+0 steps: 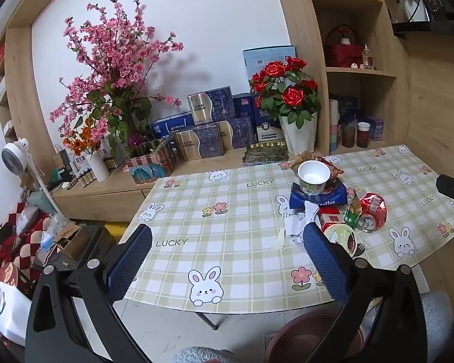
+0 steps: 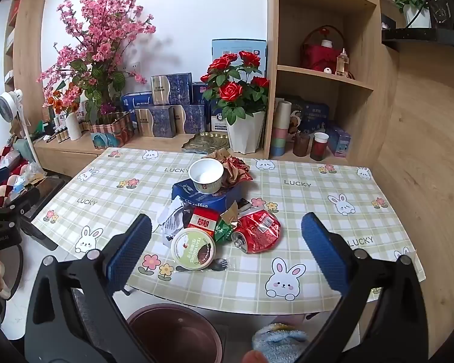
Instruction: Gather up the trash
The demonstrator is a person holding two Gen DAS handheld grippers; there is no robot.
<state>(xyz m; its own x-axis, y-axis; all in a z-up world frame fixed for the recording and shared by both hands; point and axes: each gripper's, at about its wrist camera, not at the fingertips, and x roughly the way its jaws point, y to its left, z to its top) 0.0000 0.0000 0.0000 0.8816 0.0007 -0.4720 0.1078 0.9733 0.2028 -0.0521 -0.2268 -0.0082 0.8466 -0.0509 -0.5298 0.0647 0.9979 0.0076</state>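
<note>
Nothing looks collected yet: the trash pile [image 2: 218, 211] sits on the surface [image 2: 302, 211], the bin [image 2: 175, 332] at 6 o'clock looks empty, and both the left claw [image 1: 227, 257] and the right claw [image 2: 227, 254] are spread, holding nothing.

Green-checked tablecloth [image 2: 302, 199], red can [image 2: 258, 231]

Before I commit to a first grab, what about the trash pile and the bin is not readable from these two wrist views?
- Brown bin: right wrist view, bottom edge and gripper frame cut it off; contents unseen.
- White paper: partly buried under the yogurt lid and red carton.
- Black spoon: handle hidden under that lid.
- Blue coffee box: left wrist view, the white paper bowl covers its top.
- Crushed red can: whether liquid remains cannot be told.
</note>
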